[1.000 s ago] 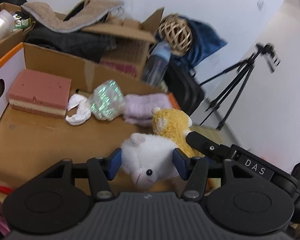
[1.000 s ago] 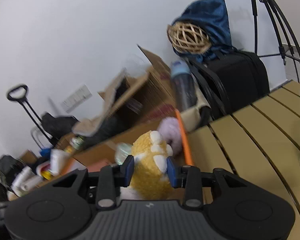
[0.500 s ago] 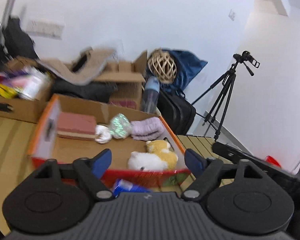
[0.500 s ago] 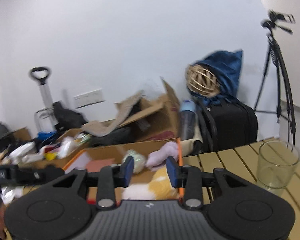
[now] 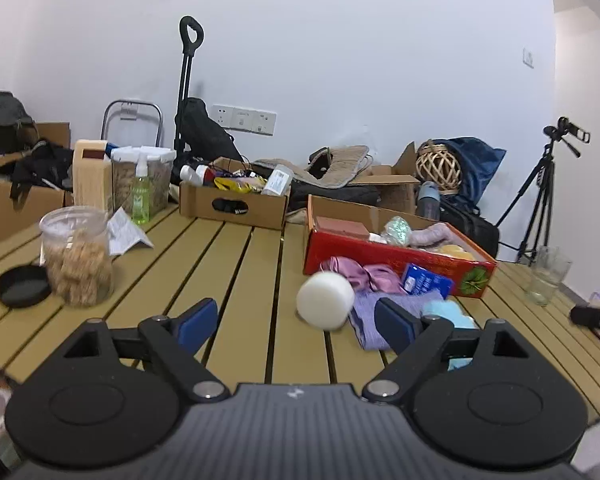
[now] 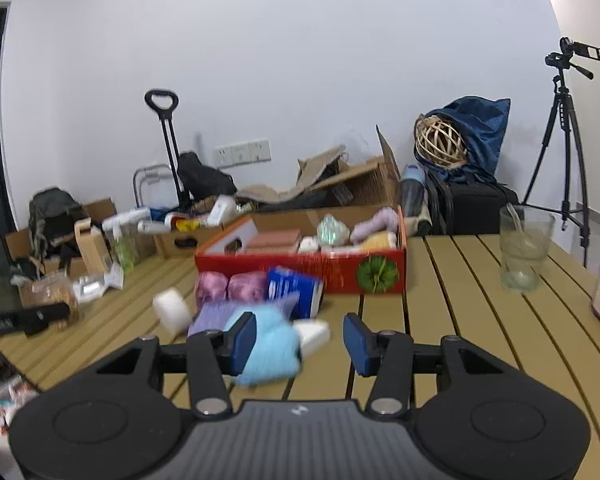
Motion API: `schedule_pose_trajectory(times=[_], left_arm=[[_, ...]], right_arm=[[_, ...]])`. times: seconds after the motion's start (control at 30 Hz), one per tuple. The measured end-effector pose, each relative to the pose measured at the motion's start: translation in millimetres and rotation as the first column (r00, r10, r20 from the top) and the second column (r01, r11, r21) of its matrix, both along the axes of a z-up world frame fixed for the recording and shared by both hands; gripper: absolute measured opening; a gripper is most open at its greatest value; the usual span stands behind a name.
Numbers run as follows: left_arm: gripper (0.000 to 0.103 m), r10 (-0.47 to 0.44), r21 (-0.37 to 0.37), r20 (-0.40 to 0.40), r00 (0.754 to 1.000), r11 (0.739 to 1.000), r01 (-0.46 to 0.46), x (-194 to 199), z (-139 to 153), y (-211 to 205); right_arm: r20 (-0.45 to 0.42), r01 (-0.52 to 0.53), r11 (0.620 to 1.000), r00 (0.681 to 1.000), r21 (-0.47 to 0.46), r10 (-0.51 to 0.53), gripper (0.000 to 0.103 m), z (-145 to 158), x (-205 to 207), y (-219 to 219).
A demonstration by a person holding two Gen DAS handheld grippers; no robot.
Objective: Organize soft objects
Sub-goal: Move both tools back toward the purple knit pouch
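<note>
- Red box now well ahead of both sets of fingers, white and yellow plush left inside; that pair counts as sorted.
- Left gripper spread wide, just opened, empty; white foam roll ahead between fingers.
- Right gripper partly spread, opening, empty; blue fluffy item against left finger.

one red box, two jars, one glass
</note>
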State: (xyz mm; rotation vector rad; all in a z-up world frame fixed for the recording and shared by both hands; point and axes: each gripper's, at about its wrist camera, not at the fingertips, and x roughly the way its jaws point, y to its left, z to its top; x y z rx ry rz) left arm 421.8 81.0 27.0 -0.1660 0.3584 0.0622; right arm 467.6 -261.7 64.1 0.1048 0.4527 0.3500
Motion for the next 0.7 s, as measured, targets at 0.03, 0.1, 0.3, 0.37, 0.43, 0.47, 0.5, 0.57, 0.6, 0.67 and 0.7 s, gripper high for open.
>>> schedule_pose_trajectory(times=[0.03, 0.1, 0.3, 0.37, 0.43, 0.47, 0.5, 0.57, 0.6, 0.67, 0.7], left_arm=[[0.087, -0.006, 0.010, 0.008, 1.000, 1.000, 0.006, -7, 1, 0], [0.089, -0.012, 0.014, 0.023, 1.000, 1.000, 0.012, -19, 2, 4], [0.093, -0.049, -0.030, 0.086, 0.995, 0.998, 0.052, -39, 2, -1], [0.093, -0.066, -0.032, 0.077, 0.995, 0.997, 0.069, -41, -3, -2], [0.093, -0.083, -0.027, 0.062, 0.995, 0.996, 0.085, -39, -8, -4], [0.093, -0.090, -0.024, 0.053, 0.994, 0.995, 0.092, -37, -11, -3], [0.093, -0.098, -0.023, 0.047, 0.994, 0.995, 0.099, -35, -14, -4], [0.093, -0.112, -0.025, 0.036, 0.993, 0.993, 0.113, -28, -19, -6], [0.093, -0.115, -0.024, 0.027, 0.993, 0.993, 0.116, -24, -22, -7], [0.092, -0.110, -0.023, 0.001, 0.994, 0.994, 0.110, -12, -27, -8], [0.092, -0.108, -0.026, -0.009, 0.994, 0.994, 0.108, -4, -29, -9]], right_arm=[[-0.006, 0.006, 1.000, 1.000, -0.006, -0.006, 0.047, -3, -9, 4], [-0.033, 0.003, 1.000, 0.999, -0.009, -0.003, 0.047, -7, -24, 11], [-0.004, -0.015, 1.000, 1.000, -0.001, 0.015, 0.047, -2, -64, 18], [-0.003, 0.005, 1.000, 1.000, -0.012, -0.005, 0.047, 0, -66, 17], [0.001, 0.020, 1.000, 1.000, 0.000, -0.020, 0.047, 0, -66, 17], [0.001, 0.020, 1.000, 1.000, 0.005, -0.020, 0.047, -1, -65, 18], [-0.004, 0.022, 1.000, 1.000, 0.009, -0.022, 0.047, -2, -63, 18], [-0.012, 0.018, 1.000, 1.000, 0.009, -0.017, 0.047, -7, -56, 21], [-0.019, 0.018, 1.000, 1.000, 0.007, -0.018, 0.047, -10, -51, 23], [-0.036, 0.014, 1.000, 0.999, 0.004, -0.014, 0.046, -16, -40, 28], [-0.042, 0.008, 1.000, 0.999, 0.003, -0.008, 0.046, -18, -34, 31]])
